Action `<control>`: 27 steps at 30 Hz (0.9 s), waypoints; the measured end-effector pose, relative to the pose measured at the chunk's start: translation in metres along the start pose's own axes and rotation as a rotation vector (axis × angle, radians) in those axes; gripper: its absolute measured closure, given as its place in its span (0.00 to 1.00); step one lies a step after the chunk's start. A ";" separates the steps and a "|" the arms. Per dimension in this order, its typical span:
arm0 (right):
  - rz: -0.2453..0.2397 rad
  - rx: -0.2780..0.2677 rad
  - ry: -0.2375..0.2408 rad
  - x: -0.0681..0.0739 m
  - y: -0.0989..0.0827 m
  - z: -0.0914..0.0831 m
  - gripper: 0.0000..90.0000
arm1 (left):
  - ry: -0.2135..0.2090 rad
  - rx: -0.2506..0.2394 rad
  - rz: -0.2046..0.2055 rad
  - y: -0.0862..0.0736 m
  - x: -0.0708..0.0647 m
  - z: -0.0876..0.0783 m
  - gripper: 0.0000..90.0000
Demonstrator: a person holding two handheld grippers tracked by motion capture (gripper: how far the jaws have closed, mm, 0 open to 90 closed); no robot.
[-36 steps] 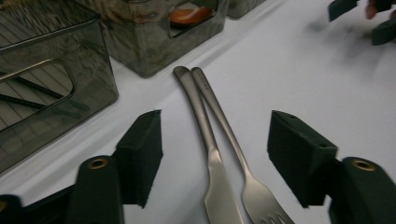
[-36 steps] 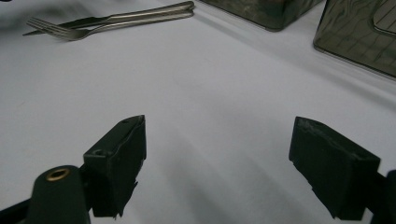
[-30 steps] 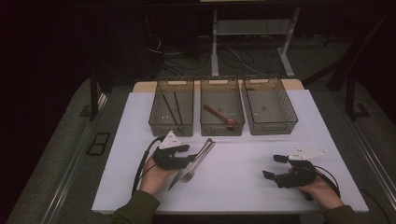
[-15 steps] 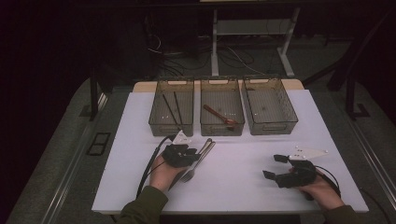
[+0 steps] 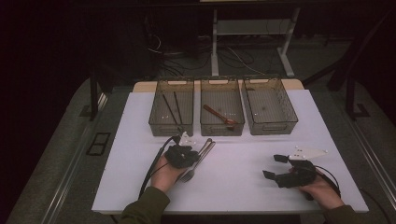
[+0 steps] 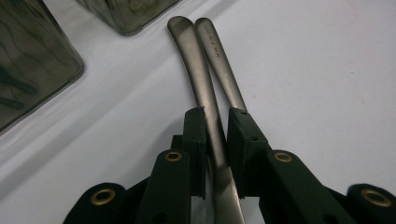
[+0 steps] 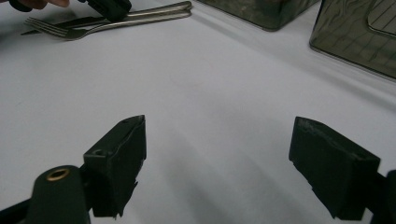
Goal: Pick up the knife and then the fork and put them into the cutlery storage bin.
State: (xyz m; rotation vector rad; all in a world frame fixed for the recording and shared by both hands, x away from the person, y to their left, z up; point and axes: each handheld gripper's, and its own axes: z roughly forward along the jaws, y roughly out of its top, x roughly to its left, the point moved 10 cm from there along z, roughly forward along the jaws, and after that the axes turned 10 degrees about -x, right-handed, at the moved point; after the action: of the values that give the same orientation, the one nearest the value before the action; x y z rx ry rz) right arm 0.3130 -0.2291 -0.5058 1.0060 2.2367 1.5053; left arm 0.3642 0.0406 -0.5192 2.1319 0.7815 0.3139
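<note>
On the left, our left gripper (image 5: 189, 156) has just been closing, and its jaws now pinch the handle of one of two metal utensils lying side by side on the white table (image 5: 243, 182). In the left gripper view the pads sit on either side of the left handle (image 6: 205, 98), while the second handle (image 6: 224, 70) runs just beside the right pad, outside the grip. The right gripper view shows fork tines (image 7: 46, 28) at the far end, but we cannot tell which piece they belong to.

Behind stand three clear bins: the left bin (image 5: 171, 123) holds dark sticks, the middle bin (image 5: 222, 126) a wooden spoon, the right bin (image 5: 271, 122) looks nearly bare.

At the right, our right gripper (image 5: 275, 168) rests low on the table, jaws wide apart, holding nothing.

We judge the step to be the pickup of one utensil. Next we need a clean lift that leaves its neighbour behind, then a carry to a bin.
</note>
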 end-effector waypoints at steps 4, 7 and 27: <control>-0.003 0.001 0.002 0.001 0.000 0.000 0.20 | -0.001 -0.002 -0.028 0.000 0.002 0.000 0.86; -0.004 0.000 0.002 0.001 0.000 0.000 0.20 | -0.006 -0.009 -0.034 0.001 0.003 0.000 0.87; 0.012 -0.007 0.017 0.002 0.003 0.000 0.20 | -0.064 -0.018 -0.008 0.004 0.005 -0.013 0.88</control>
State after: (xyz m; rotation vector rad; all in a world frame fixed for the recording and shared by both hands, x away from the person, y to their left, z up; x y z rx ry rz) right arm 0.3126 -0.2276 -0.5029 1.0095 2.2395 1.5312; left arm 0.3635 0.0503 -0.5083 2.1111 0.7472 0.2470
